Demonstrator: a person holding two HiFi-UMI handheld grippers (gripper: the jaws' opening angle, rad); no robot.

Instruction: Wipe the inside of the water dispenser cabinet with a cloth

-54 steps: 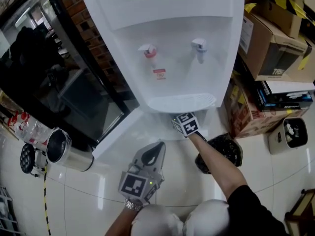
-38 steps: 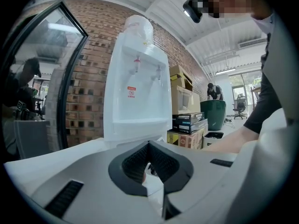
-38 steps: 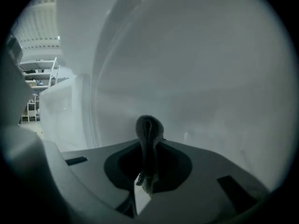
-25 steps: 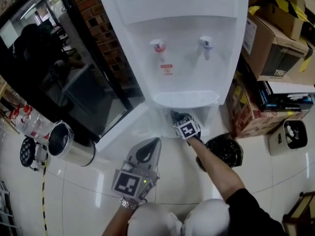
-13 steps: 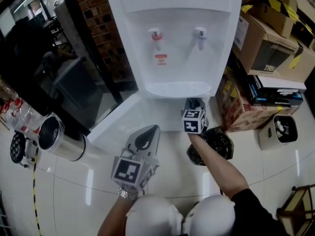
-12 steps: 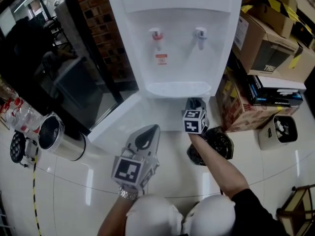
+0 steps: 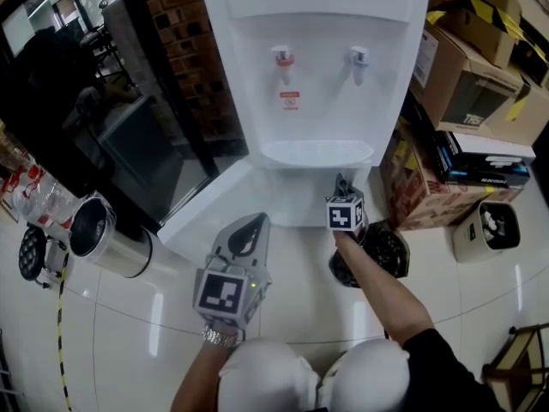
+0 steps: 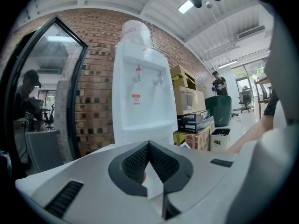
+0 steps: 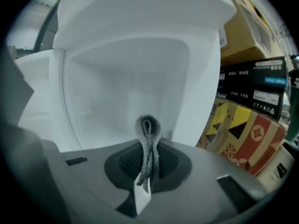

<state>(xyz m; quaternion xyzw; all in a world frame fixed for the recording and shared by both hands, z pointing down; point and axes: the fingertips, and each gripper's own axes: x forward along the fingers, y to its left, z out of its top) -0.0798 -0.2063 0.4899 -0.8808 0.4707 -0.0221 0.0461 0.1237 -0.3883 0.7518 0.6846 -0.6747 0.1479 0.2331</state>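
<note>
Right tool (image 9: 148, 161) is clenching a grey, fuzzy cloth (image 9: 148, 129) folded into a loop, facing the white cabinet (image 9: 117, 83); I'm reading left tool (image 8: 148, 147) as clenched, empty.

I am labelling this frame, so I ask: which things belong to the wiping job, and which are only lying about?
For the job:
grey cloth, pinched in the right gripper
water dispenser
its open cabinet
cabinet door

Lying about:
cardboard boxes
black bag
steel bin
small white bin
</note>
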